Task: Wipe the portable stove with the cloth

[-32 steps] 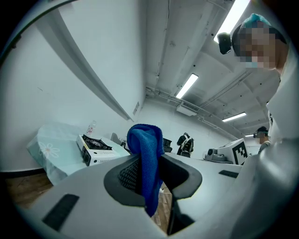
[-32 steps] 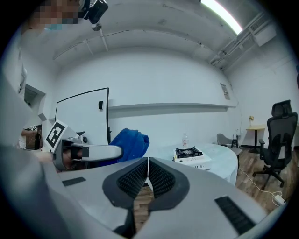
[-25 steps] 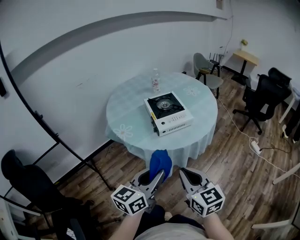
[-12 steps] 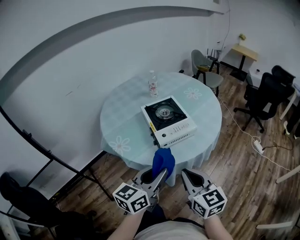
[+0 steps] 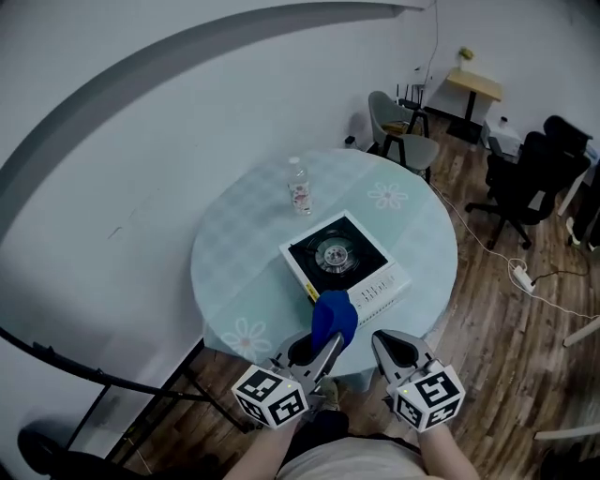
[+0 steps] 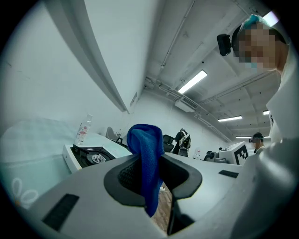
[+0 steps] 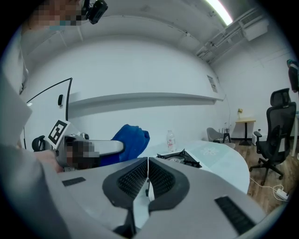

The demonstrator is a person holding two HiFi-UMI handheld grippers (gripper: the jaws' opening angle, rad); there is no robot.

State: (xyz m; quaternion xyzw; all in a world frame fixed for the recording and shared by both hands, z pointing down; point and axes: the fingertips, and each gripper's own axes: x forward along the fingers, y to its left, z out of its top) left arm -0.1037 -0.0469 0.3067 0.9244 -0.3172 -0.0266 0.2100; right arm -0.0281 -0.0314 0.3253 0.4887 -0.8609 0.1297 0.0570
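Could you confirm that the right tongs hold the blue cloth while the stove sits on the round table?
Not quite: the left gripper view shows the left tongs holding the blue cloth; the right tongs are shut and empty. The rest stands.

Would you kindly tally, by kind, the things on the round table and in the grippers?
portable stove: 1
water bottle: 1
blue cloth, held in the left gripper: 1
Total: 3

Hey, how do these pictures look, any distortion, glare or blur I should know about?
Head view: wide-angle bending curves the wall ledge; the stove is sharp. Left gripper view: dark round vignette, bright ceiling lights, cloth crisp. Right gripper view: same fisheye vignette, one lamp glaring overhead.
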